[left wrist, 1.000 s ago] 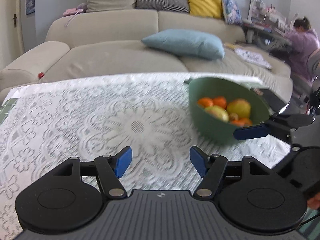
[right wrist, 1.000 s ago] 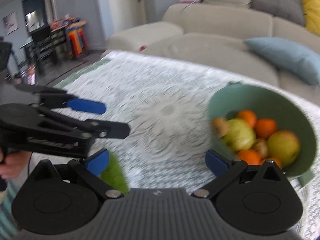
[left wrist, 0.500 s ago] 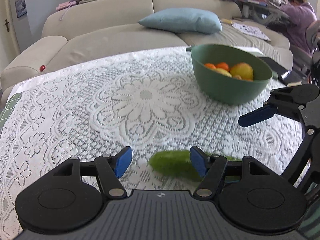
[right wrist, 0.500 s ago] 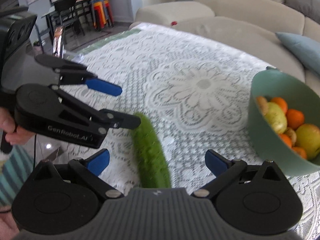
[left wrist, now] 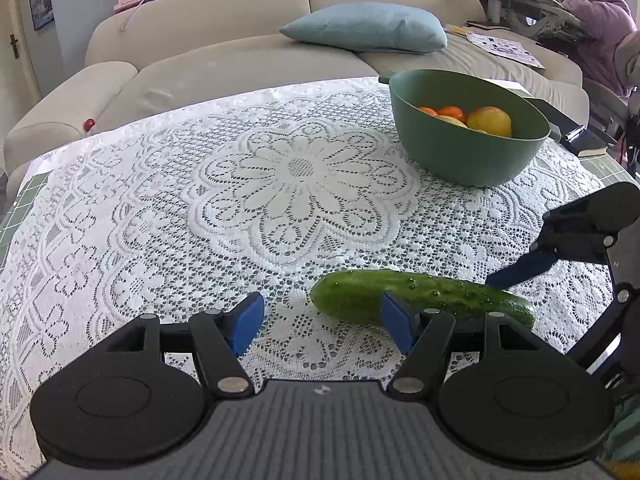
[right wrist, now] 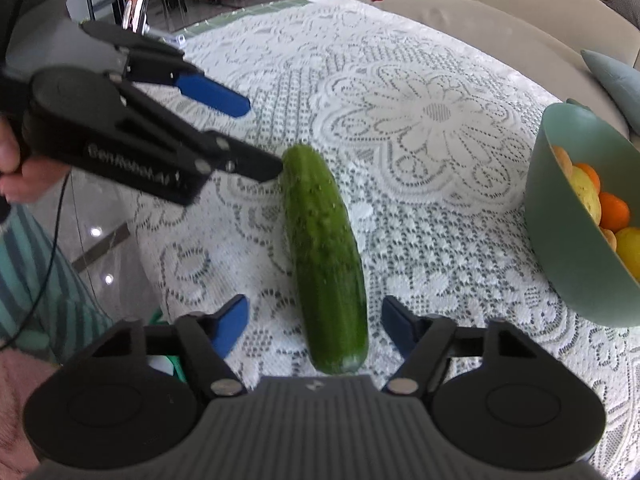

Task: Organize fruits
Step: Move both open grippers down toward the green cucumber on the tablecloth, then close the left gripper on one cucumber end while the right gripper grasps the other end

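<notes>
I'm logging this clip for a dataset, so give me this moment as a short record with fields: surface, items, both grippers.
surface: table under a white lace tablecloth
cucumber: lying flat on the cloth, outside the bowl
green bowl: upright, holds oranges and yellow-green fruit
left gripper: open, empty, its right finger at the cucumber's end
right gripper: open, cucumber's near end between its fingers, not clamped
background: beige sofa, blue cushion
</notes>
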`<state>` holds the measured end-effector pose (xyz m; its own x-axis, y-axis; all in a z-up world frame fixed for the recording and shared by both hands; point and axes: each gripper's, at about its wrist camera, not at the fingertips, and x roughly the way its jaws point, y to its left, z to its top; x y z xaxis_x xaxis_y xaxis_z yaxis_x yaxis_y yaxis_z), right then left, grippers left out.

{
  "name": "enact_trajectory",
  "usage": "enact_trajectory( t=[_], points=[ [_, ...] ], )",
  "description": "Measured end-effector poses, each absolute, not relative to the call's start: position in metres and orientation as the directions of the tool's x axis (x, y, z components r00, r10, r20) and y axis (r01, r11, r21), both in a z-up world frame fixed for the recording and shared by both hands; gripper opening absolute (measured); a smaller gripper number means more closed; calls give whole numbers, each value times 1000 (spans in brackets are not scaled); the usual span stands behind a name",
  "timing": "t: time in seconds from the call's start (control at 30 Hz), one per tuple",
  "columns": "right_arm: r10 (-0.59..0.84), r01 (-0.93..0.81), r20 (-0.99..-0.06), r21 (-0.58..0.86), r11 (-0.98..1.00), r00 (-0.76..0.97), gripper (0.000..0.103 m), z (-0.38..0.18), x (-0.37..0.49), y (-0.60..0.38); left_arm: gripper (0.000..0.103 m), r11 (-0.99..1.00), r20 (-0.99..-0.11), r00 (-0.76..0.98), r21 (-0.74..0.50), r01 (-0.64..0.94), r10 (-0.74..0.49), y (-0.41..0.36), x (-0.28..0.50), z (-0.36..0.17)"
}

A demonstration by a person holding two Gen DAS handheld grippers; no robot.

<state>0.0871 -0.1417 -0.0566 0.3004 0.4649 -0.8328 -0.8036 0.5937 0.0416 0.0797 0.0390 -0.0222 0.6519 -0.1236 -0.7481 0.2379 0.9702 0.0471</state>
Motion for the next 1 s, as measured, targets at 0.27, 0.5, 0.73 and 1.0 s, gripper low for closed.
enact_trajectory(
  t=[0.27, 0.5, 0.73, 1.0],
  points=[
    [435, -795, -846, 22, 607, 309, 50, -59, 85, -153, 78, 970, -743, 657, 46, 238, -126, 39, 77, -20],
    [425, -730, -826, 24, 683, 370, 48, -52, 96, -169, 78, 972, -739, 662, 38, 230, -128, 41, 77, -18],
    [402, -643, -793, 17, 766, 458, 48, -43, 110, -181, 78, 969, -743, 657, 44, 241, -130, 38, 81, -23],
    [368, -605, -798, 6, 796, 477, 49, -47, 121, -178, 78, 961, -734, 663, 51, 270, -148, 31, 91, -32]
  ],
)
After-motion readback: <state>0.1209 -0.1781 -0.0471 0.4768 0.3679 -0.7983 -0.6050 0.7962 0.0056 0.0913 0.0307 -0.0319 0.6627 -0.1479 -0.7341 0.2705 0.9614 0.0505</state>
